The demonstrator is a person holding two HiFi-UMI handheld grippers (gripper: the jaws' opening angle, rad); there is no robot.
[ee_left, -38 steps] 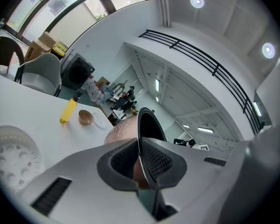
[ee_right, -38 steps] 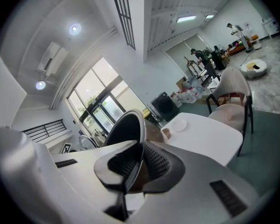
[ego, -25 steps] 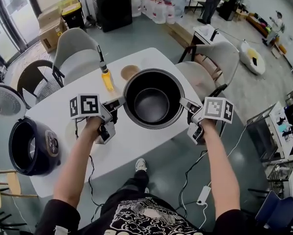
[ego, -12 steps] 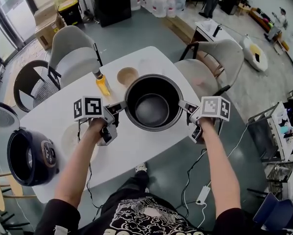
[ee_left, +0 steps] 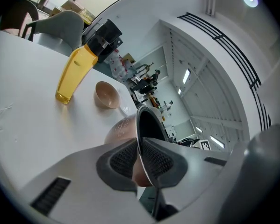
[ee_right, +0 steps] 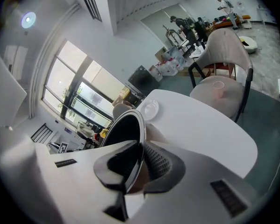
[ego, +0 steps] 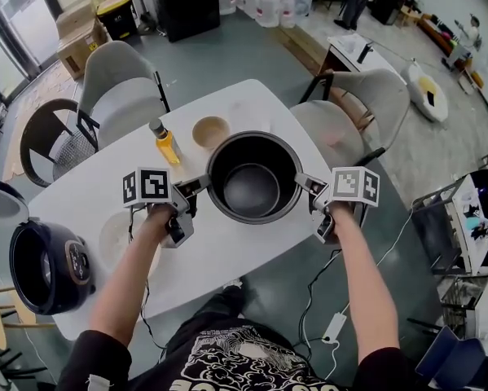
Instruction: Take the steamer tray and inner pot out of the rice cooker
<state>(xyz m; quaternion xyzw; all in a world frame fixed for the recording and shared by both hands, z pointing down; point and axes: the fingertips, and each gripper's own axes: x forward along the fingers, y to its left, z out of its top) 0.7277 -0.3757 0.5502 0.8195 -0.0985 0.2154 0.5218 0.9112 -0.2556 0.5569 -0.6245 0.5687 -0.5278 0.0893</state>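
**Pot held by its rim over the table**

The pot [ego: 252,187] is out of the rice cooker [ego: 48,263]. It is dark inside, empty, and sits upright over the near middle of the white table [ego: 227,251]. I cannot tell if its bottom touches the table.

The left gripper [ego: 195,188] pinches the pot's thin rim on the left side. In the left gripper view [ee_left: 139,160] one pad is inside the rim and one outside, pressed tight on it. The right gripper [ego: 307,182] pinches the rim on the other side the same way, as the right gripper view [ee_right: 140,164] shows.

Just behind the pot, to the left, stand a yellow bottle [ego: 165,143] with a dark cap and a small tan bowl [ego: 210,131]. Both are near the pot but not touching it. A pale round thing [ego: 113,233] lies on the table under the left arm; I cannot tell what it is. The rice cooker stands open at the far left end of the table, well apart from the pot. Grey chairs [ego: 117,88] stand round the far side.

Both arms reach straight out. Each hand grips its tool from below, marker cube on top, with the jaws pointing in at the pot and tipped a little down.
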